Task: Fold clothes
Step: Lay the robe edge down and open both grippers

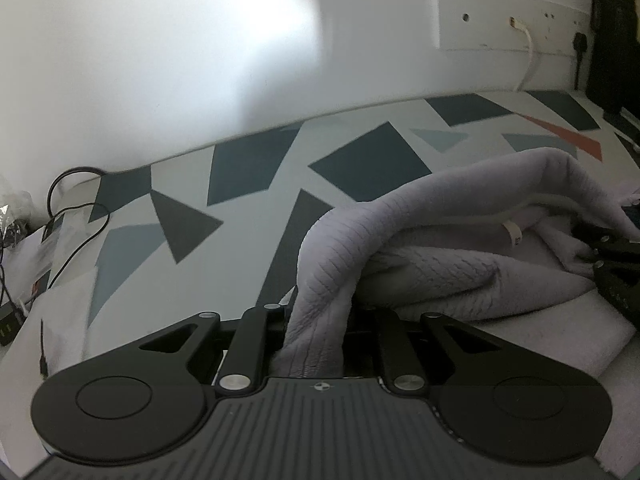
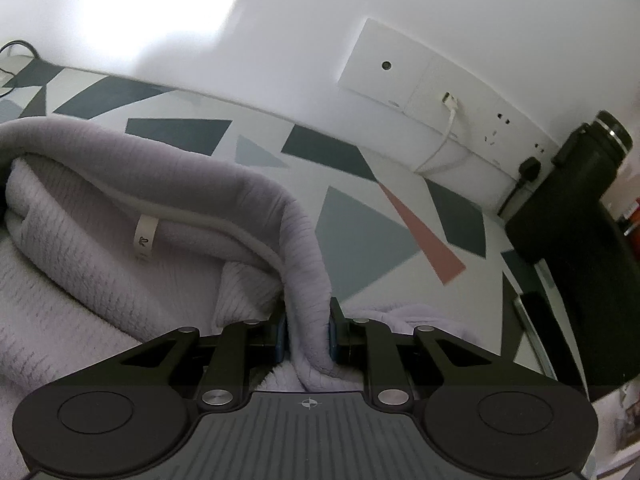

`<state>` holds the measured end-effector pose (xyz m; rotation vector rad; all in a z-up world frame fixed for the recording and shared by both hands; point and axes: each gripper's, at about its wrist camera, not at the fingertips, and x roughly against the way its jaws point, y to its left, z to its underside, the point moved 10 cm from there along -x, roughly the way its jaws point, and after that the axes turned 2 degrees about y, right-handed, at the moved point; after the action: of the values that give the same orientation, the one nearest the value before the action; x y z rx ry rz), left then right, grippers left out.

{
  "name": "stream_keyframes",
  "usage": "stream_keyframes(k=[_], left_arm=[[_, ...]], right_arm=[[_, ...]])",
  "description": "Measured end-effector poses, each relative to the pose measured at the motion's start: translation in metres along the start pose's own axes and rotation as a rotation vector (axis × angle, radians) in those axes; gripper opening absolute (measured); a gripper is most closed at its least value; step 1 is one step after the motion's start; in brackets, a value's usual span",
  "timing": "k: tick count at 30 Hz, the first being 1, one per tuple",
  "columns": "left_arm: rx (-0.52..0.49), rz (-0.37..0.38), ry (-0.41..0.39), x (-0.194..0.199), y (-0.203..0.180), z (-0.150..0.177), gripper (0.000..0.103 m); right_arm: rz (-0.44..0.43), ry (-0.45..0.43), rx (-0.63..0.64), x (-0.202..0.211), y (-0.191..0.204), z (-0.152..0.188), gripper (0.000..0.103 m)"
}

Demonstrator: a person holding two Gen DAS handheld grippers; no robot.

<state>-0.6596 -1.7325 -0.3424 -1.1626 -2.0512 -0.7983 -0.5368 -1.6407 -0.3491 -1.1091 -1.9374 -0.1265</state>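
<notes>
A pale lilac ribbed garment (image 1: 448,248) lies bunched on a table with a geometric grey, dark and orange pattern (image 1: 240,184). My left gripper (image 1: 318,336) is shut on a fold of its edge, which rises between the jaws. The right gripper shows at the right edge of the left wrist view (image 1: 600,252), clamped on the same cloth. In the right wrist view my right gripper (image 2: 308,336) is shut on the garment's (image 2: 120,240) collar edge between blue pads. A small white label (image 2: 144,236) hangs inside the neckline.
A white wall with a socket panel (image 2: 440,92) and a plugged white cable (image 2: 452,128) runs behind the table. A black bottle and black case (image 2: 580,200) stand at the right. Black cables (image 1: 72,208) and small items lie at the table's left end.
</notes>
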Motion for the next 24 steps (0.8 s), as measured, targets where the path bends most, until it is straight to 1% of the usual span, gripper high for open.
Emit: stream_keyframes(k=[6,9,11,12,14,15,16,19,21,23,24], left_arm=[[-0.028,-0.005,0.011,0.012,-0.004,0.014,0.014],[-0.032,-0.011,0.044,0.015,-0.006,0.016,0.014],[0.032,0.024,0.095,0.016,-0.001,0.01,0.013],[0.108,0.062,0.123,0.017,0.005,0.006,0.013],[0.29,0.153,0.179,0.021,0.017,-0.004,0.013],[0.373,0.202,0.193,0.024,0.022,-0.012,0.013],[0.433,0.241,0.192,0.028,0.026,-0.02,0.013],[0.547,0.33,0.132,0.048,0.035,-0.054,0.013],[0.618,0.355,0.069,0.059,0.039,-0.076,0.013],[0.641,0.337,0.018,0.062,0.035,-0.092,0.013],[0.628,0.318,0.008,0.059,0.031,-0.097,0.013]], right_arm=[[0.017,0.007,0.008,0.014,0.002,0.017,0.018],[0.019,0.018,0.013,0.017,0.003,0.019,0.018],[-0.017,0.044,-0.012,0.017,-0.001,0.014,0.017],[-0.035,0.057,-0.026,0.018,-0.003,0.012,0.016],[-0.105,0.065,-0.125,0.024,-0.016,0.003,0.015],[-0.136,0.055,-0.189,0.029,-0.026,-0.004,0.014],[-0.159,0.037,-0.25,0.035,-0.036,-0.011,0.014],[-0.199,-0.058,-0.414,0.059,-0.068,-0.041,0.014],[-0.194,-0.127,-0.5,0.074,-0.086,-0.06,0.014],[-0.176,-0.173,-0.57,0.081,-0.097,-0.072,0.014],[-0.167,-0.186,-0.593,0.082,-0.1,-0.077,0.014]])
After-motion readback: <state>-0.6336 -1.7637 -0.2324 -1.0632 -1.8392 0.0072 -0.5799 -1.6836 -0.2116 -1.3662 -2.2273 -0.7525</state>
